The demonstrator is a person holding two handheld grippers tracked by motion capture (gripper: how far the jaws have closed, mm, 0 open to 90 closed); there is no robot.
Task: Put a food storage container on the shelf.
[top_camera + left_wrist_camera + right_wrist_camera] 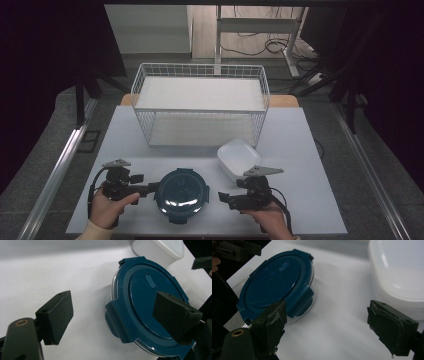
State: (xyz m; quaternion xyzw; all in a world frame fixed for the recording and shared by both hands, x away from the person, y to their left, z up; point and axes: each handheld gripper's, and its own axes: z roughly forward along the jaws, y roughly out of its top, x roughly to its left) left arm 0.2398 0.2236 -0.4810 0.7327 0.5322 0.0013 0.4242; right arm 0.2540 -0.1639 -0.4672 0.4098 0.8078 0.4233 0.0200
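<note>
A round glass container with a dark blue clip lid [181, 194] sits at the table's front centre, between both hands. My left gripper [151, 189] is at its left rim, open; in the left gripper view [115, 317] one jaw hangs over the lid [147, 297] and the other over bare table, with a side clip [116, 322] between them. My right gripper [223, 198] stands open just right of the container, a small gap away. In the right gripper view [330, 327] its jaws hold nothing, and the lid [274, 282] lies ahead to the left.
A white rectangular tub [239, 157] sits close behind the right gripper, also seen as the tub [399, 272] and the tub [160, 250]. A white wire basket [200, 102] stands at the back of the pale table [300, 150].
</note>
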